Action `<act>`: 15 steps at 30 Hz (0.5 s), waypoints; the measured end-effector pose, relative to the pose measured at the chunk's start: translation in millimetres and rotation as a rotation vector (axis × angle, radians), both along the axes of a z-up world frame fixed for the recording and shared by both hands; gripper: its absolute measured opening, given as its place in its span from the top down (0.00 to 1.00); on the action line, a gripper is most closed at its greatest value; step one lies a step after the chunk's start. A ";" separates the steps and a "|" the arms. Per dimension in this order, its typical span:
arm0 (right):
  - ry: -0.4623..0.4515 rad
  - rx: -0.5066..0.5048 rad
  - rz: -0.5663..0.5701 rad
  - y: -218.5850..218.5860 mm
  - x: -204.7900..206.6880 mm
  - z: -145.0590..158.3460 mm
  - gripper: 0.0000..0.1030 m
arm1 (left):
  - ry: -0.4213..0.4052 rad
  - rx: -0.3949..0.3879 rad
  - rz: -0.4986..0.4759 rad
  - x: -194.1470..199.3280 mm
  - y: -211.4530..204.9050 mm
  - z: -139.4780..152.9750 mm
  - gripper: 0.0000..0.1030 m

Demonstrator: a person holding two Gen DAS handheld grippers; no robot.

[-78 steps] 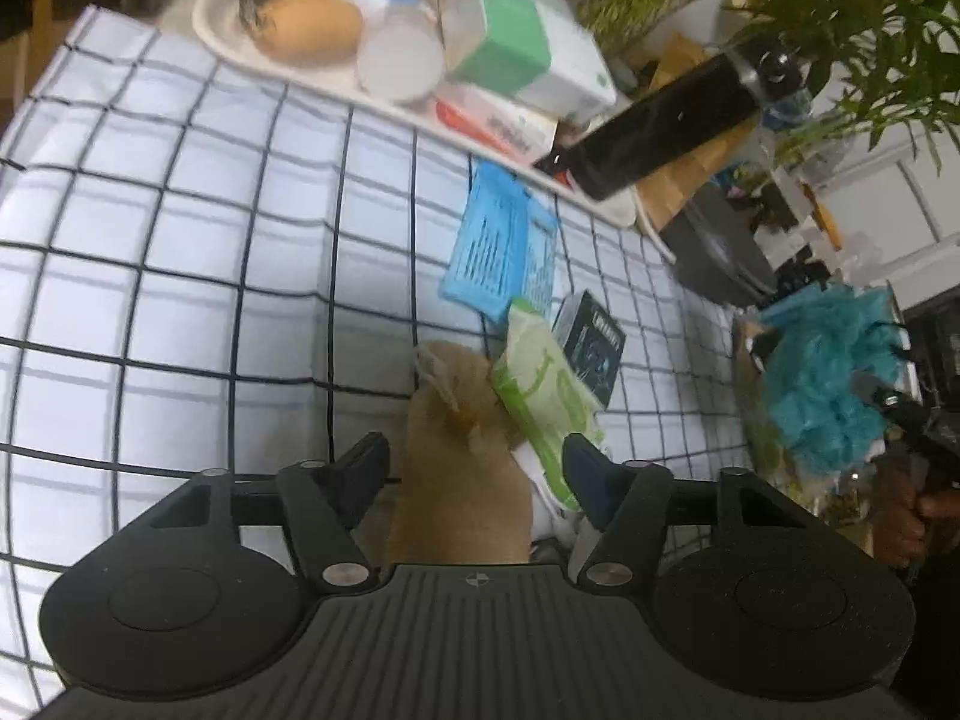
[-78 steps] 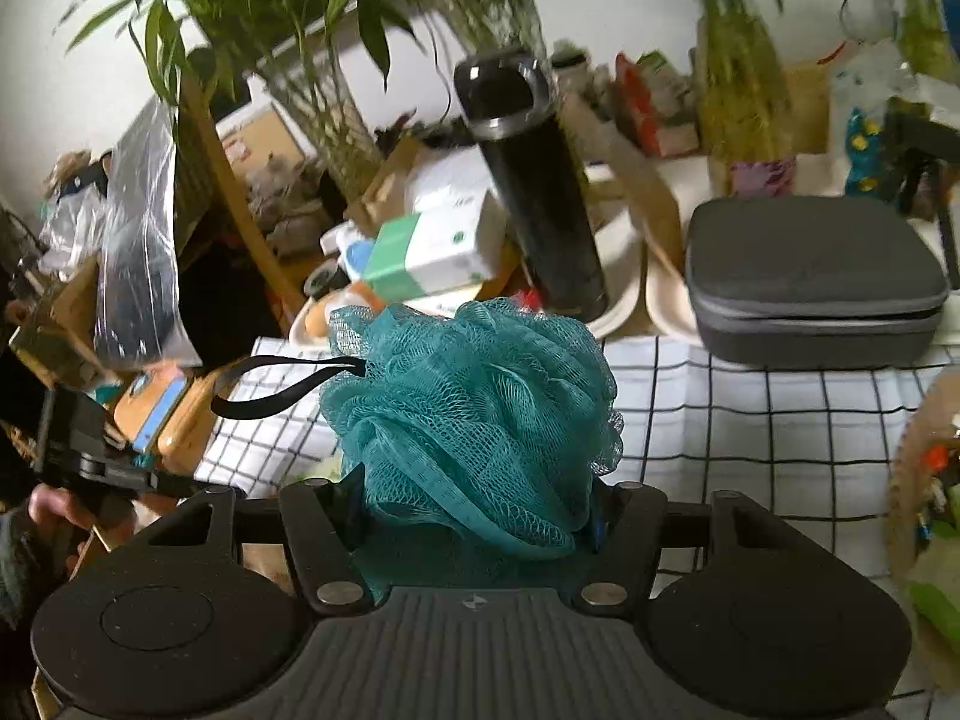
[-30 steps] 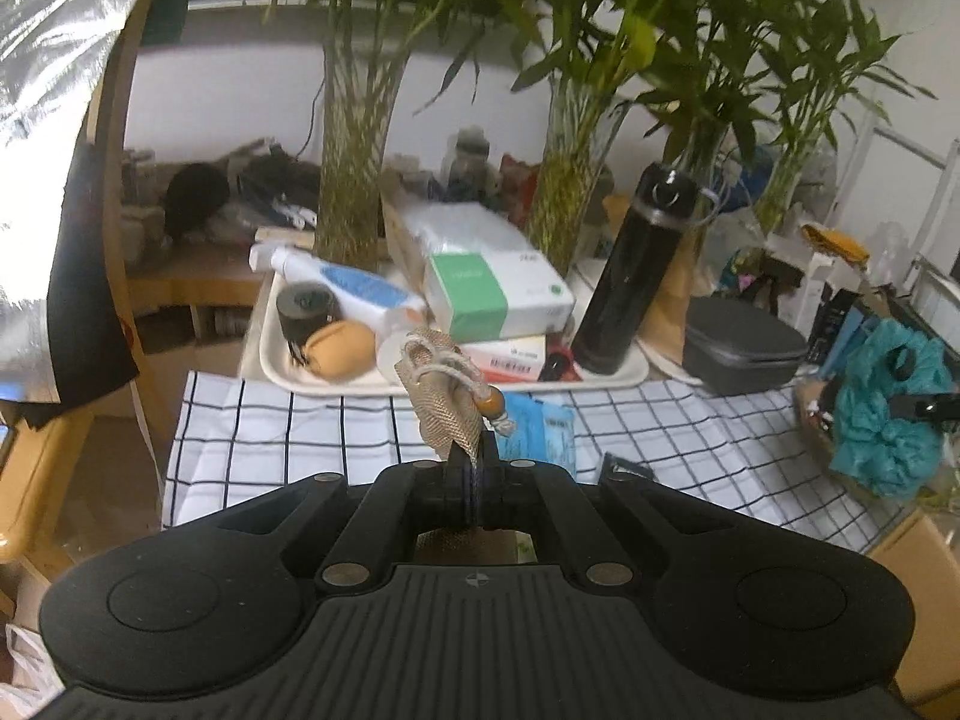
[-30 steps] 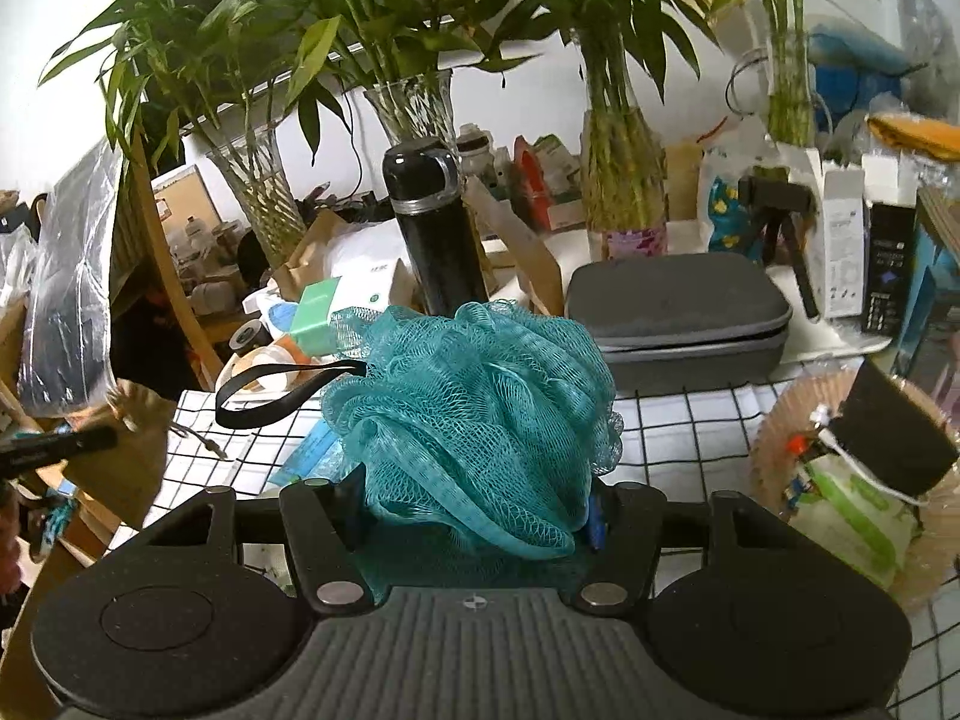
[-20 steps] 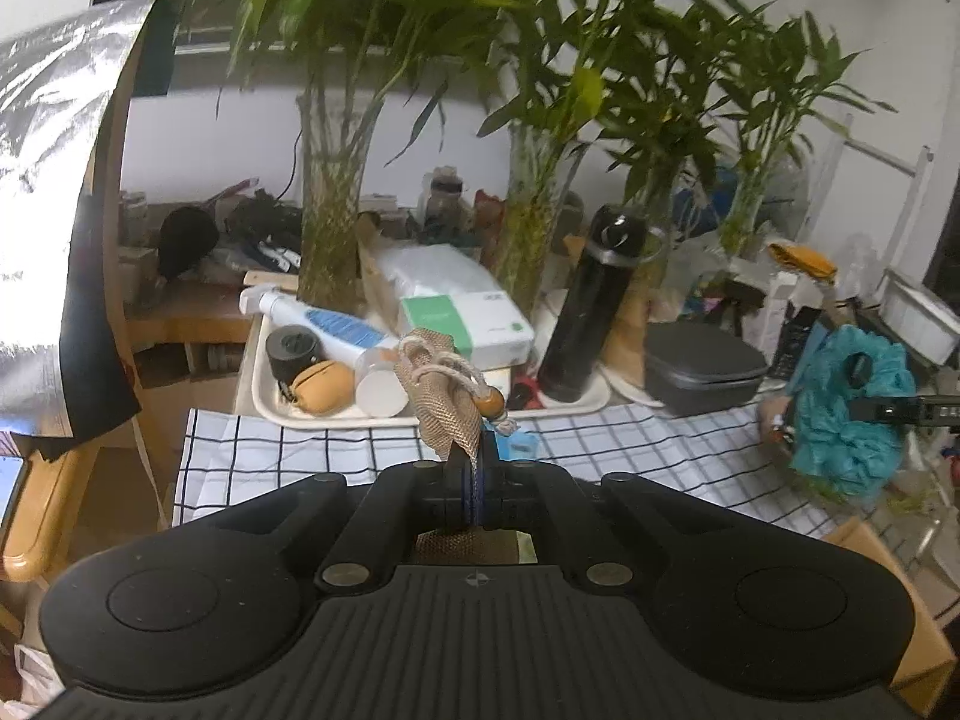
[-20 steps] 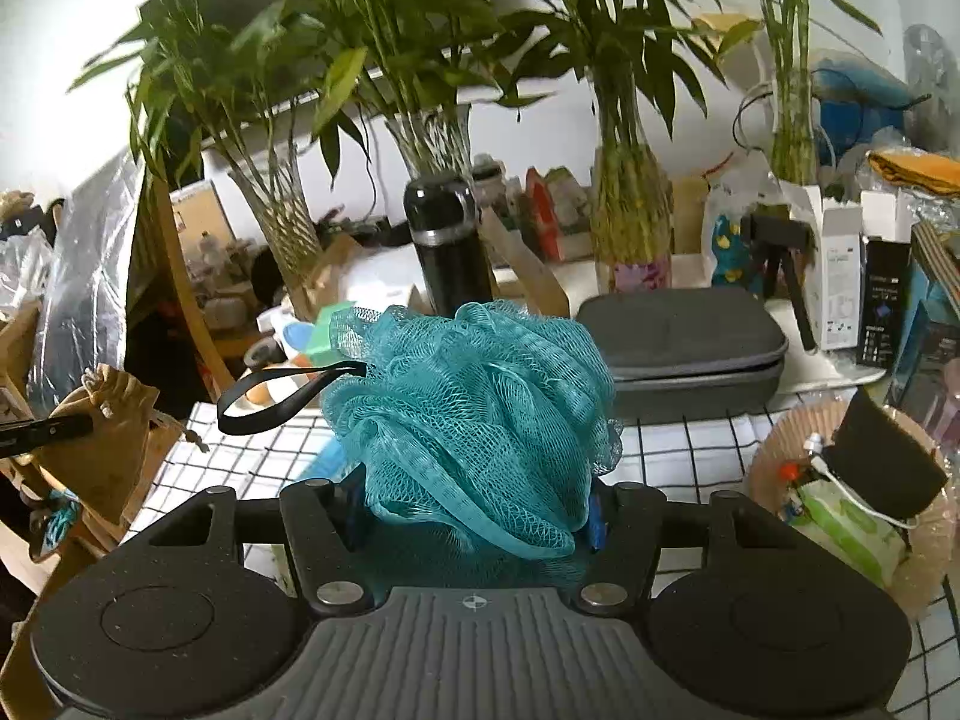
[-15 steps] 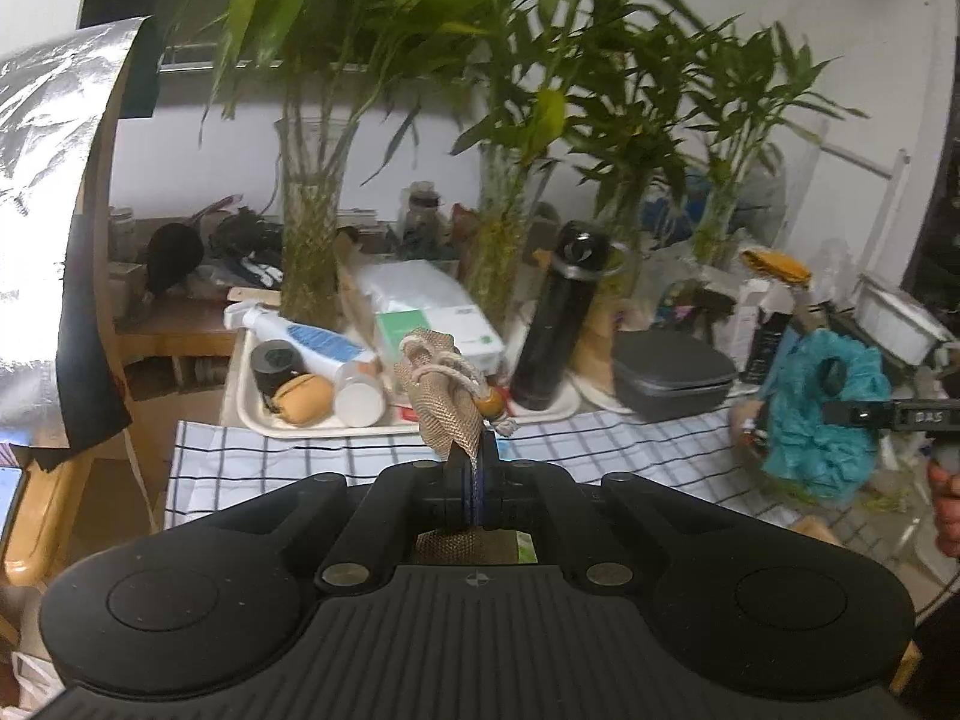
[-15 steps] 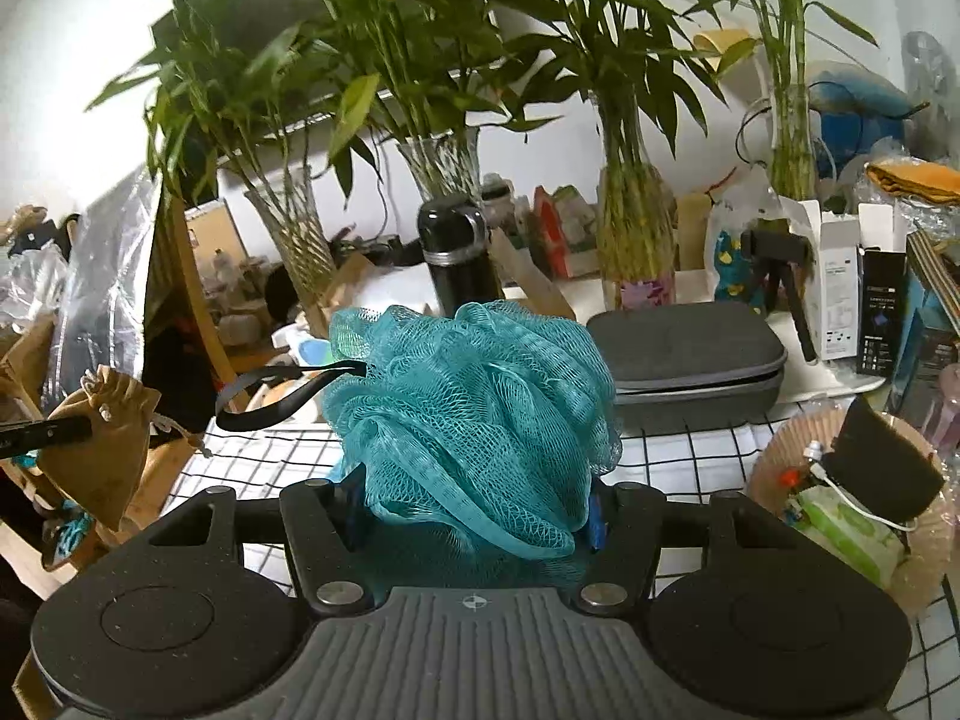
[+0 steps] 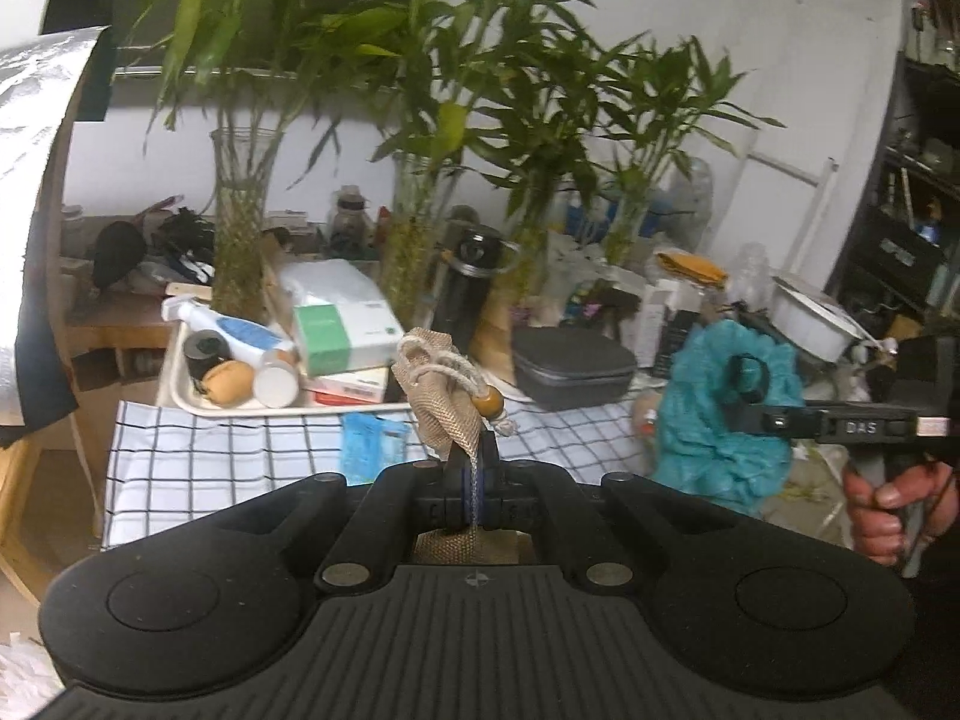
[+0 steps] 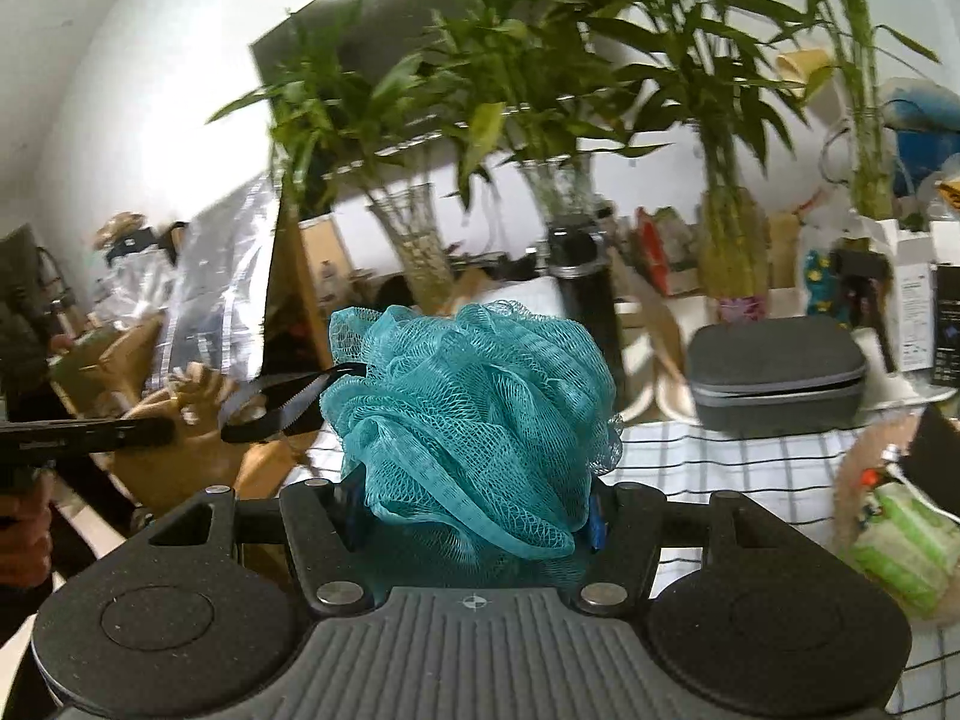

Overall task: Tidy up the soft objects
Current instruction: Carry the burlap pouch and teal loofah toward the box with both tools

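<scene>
The left gripper (image 9: 471, 468) is clenched tight on a small tan burlap drawstring pouch (image 9: 441, 396), which stands up between the closed jaws with its gathered neck, pale cord and a brown wooden bead at the top. The pouch is held in the air, above the near edge of the desk, which is covered by a white cloth with a black grid (image 9: 210, 450).

The right gripper (image 10: 474, 507) grasps a teal mesh bath sponge (image 10: 474, 414): its jaws stand partly apart and press into the puffy netting from both sides. A black ribbon loop (image 10: 273, 402) hangs out from the sponge's left side. In the left wrist view the same sponge (image 9: 714, 414) shows at the right, raised off the desk, with a person's hand (image 9: 882, 498) wrapped around the handle of that gripper.

On the desk behind lie a cream tray (image 9: 180, 384) carrying a green-and-white box (image 9: 342, 330), a white bottle with a blue label and other small items, a tall black flask (image 9: 468, 282), a grey zipped hard case (image 9: 570, 366) and a blue flat packet (image 9: 372, 444) on the cloth. Glass vases of green bamboo stems (image 9: 240, 228) stand along the back. In the right wrist view a round woven basket (image 10: 864, 498) sits at the right edge of the desk, holding a green packet and a dark item.
</scene>
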State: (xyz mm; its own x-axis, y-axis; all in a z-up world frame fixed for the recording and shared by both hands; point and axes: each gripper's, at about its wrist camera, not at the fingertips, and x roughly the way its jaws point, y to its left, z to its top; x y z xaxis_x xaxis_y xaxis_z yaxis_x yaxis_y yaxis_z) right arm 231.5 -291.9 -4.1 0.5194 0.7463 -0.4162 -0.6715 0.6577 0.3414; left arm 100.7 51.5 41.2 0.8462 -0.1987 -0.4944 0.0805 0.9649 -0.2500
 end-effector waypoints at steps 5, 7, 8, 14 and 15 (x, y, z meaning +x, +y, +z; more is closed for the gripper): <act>0.011 -0.004 0.049 6.3 -11.9 0.7 0.37 | 0.036 -0.061 -0.048 -10.0 -2.8 -4.7 0.99; 0.009 -0.014 0.069 9.3 -16.4 0.3 0.37 | 0.064 -0.083 -0.064 -11.9 -3.4 -10.3 0.99; 0.008 -0.017 0.077 10.2 -18.6 -0.1 0.37 | 0.081 -0.091 -0.068 -12.1 -4.2 -13.9 0.99; 0.016 -0.036 0.126 19.6 -27.5 -2.1 0.37 | 0.187 -0.104 -0.078 -8.4 -11.6 -35.7 0.99; 0.017 -0.043 0.136 21.4 -29.2 -2.7 0.37 | 0.201 -0.107 -0.083 -8.1 -12.5 -38.6 0.99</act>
State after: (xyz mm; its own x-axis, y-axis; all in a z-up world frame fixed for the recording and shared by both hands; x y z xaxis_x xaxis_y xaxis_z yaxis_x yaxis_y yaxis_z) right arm 202.3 -270.5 -6.8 0.4069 0.7907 -0.4574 -0.7500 0.5750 0.3269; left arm 92.6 38.9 2.6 0.7113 -0.3238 -0.6239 0.0969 0.9243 -0.3693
